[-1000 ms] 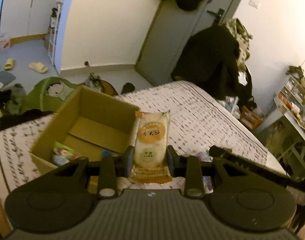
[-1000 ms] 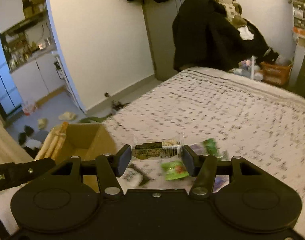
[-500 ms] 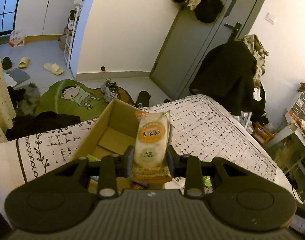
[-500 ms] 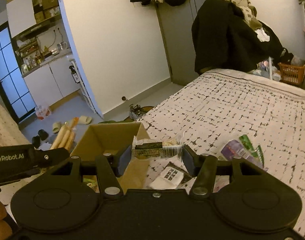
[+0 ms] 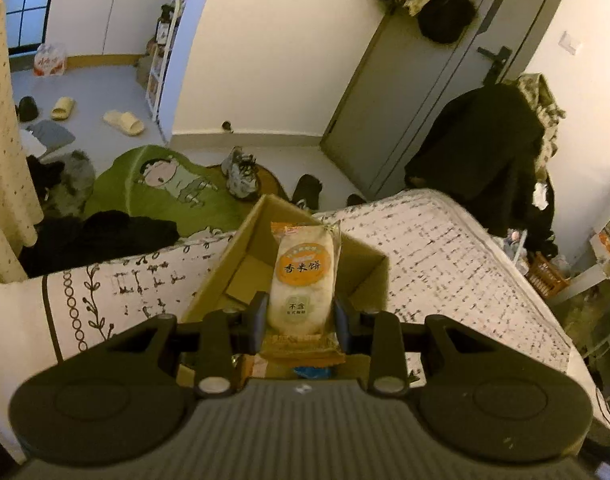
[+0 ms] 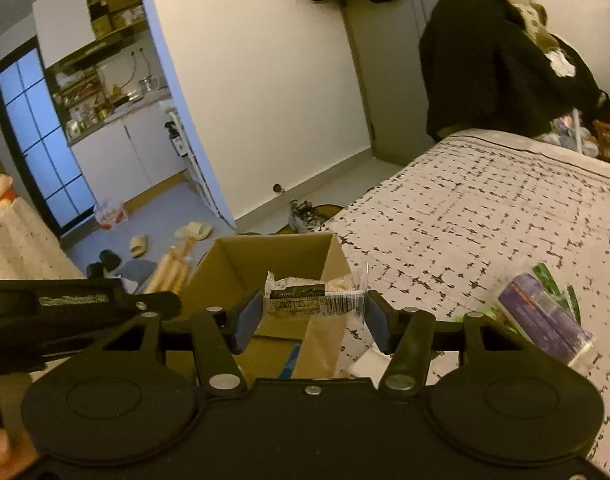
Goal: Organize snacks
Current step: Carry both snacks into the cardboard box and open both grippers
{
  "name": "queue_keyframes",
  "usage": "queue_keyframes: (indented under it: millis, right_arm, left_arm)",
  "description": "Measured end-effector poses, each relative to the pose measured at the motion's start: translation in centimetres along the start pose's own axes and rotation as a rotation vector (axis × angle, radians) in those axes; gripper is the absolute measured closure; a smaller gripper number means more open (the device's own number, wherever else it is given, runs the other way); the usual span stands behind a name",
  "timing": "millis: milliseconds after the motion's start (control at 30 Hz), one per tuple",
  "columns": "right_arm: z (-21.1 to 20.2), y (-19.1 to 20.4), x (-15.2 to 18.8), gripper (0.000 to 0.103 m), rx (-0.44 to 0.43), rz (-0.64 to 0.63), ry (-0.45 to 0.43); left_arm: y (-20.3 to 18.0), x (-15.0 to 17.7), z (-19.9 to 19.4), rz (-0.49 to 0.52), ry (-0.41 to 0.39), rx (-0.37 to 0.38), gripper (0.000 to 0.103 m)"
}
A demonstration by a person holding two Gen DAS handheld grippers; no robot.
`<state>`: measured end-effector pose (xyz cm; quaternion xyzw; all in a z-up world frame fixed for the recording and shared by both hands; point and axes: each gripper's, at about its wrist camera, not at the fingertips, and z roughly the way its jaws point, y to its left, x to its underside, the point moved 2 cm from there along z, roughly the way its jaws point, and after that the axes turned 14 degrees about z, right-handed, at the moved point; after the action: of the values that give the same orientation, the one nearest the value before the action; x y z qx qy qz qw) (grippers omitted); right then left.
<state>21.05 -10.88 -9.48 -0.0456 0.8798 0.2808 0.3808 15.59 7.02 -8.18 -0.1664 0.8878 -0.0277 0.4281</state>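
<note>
Change: both grippers now over cardboard box (image 5: 361,264), earlier beside it | left gripper (image 5: 299,320) clamped on glossy oblong rice cracker pack (image 5: 303,280), 12 o'clock | right gripper (image 6: 313,316) clamped on crinkly clear snack packet (image 6: 317,298) | box on patterned bed cover (image 6: 485,216)

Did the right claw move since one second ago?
Yes. The right claw carried its snack packet leftward off the bed to the cardboard box.

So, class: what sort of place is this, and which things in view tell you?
Most likely a bedroom in a small flat: a bed with a patterned cover, coats hung by the door, and a kitchen nook beyond.
</note>
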Motion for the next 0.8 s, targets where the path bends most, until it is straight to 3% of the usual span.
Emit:
queue_keyframes:
  millis: [200, 300, 433, 633, 800]
  right_arm:
    - [1.4, 0.2, -0.2, 0.047, 0.013, 0.0, 0.014]
    - [2.1, 0.5, -0.2, 0.047, 0.017, -0.005, 0.018]
    - [3.1, 0.6, -0.1, 0.047, 0.0, 0.025, 0.023]
    - [4.9, 1.0, -0.1, 0.047, -0.048, 0.106, 0.041]
    - [5.1, 2.0, 0.2, 0.038, -0.057, 0.081, 0.057]
  left_arm:
    - [-0.4, 1.2, 2.3, -0.02, 0.065, 0.016, 0.07]
    - [-0.2, 1.7, 2.9, -0.032, 0.097, 0.013, 0.066]
    - [0.8, 1.4, 2.8, -0.058, 0.096, -0.042, 0.052]
    - [2.4, 0.5, 1.8, -0.066, 0.075, -0.079, 0.043]
    - [3.2, 0.1, 1.0, -0.057, 0.076, -0.118, 0.03]
